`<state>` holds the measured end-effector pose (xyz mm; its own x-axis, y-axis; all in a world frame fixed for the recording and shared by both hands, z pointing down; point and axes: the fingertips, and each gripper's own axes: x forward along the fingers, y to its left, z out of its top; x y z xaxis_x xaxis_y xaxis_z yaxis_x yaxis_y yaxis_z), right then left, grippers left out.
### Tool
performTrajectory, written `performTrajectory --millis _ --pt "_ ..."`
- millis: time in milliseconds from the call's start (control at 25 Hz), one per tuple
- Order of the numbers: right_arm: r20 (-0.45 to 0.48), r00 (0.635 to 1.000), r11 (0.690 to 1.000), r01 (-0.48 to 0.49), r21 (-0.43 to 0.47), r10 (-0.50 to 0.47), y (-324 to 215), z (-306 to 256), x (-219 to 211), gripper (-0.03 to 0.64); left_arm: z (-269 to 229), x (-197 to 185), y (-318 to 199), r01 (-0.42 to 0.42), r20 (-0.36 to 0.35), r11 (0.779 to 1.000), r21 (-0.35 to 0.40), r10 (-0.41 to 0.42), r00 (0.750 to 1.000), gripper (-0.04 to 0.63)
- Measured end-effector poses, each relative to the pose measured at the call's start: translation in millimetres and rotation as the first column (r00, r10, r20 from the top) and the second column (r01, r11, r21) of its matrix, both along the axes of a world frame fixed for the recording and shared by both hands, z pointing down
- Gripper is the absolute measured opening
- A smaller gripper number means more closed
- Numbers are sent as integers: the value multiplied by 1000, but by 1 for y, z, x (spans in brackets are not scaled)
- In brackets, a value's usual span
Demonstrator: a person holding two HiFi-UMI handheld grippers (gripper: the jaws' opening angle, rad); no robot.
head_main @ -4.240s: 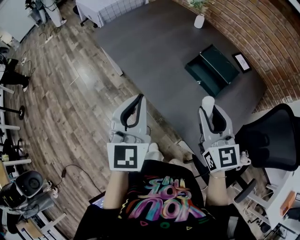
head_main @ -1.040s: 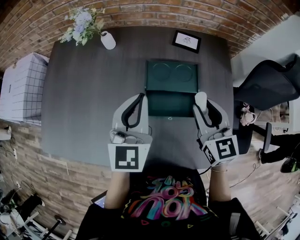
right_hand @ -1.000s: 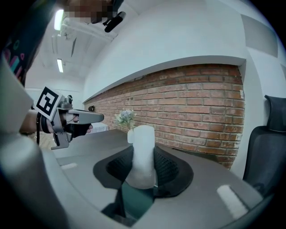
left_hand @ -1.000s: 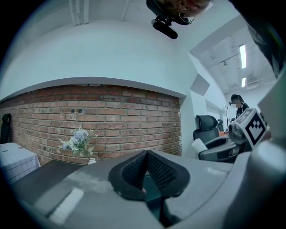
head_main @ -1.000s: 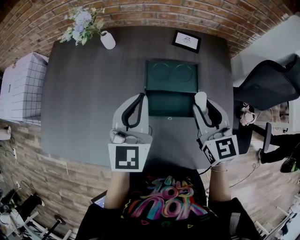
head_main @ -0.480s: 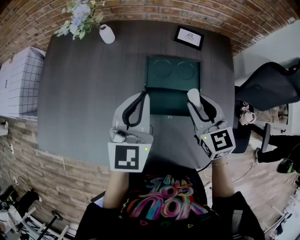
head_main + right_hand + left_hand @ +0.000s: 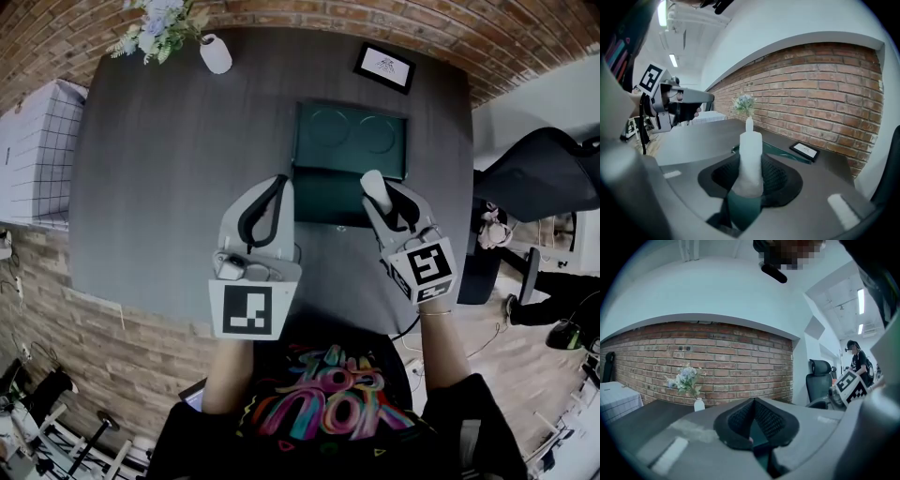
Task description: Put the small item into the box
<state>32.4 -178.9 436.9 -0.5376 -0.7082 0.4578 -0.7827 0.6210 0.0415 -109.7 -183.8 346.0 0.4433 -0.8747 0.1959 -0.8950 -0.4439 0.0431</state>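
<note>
The right gripper (image 7: 386,199) has its fingers clamped on the small white item (image 7: 750,154), held above the near edge of the open green box (image 7: 349,142) on the bench (image 7: 169,169). It is best lowered well inside before letting go. Its long axis runs along the fingers, with the far end pointing towards the brick wall. The left gripper (image 7: 752,420) is empty, its fingers pressed together.

Head view: high overhead, facing steeply down, whole table (image 7: 159,187) in frame. Left, right gripper views: low, close behind own jaws, facing brick wall (image 7: 731,366). All share table, flowers (image 7: 155,23); head, right share box (image 7: 352,136).
</note>
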Motion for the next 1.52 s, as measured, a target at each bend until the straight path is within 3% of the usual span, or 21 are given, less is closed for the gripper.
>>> performTrajectory --millis 280,640,960,1520 --pt "-149 983 994 104 -32 -107 1 39 -16 140 4 -5 1 8 10 1000 -5 -8 1000 2" --pt "-305 918 966 224 -130 -254 8 87 -28 140 9 -10 -3 18 13 1000 -9 -18 1000 2" --pt "-337 876 933 281 -223 -345 6 112 -36 140 13 -13 -4 22 18 1000 -19 -22 1000 2" --pt "-295 856 884 320 -341 -424 -2 135 -44 141 18 -17 -6 21 21 999 -29 -20 1000 2"
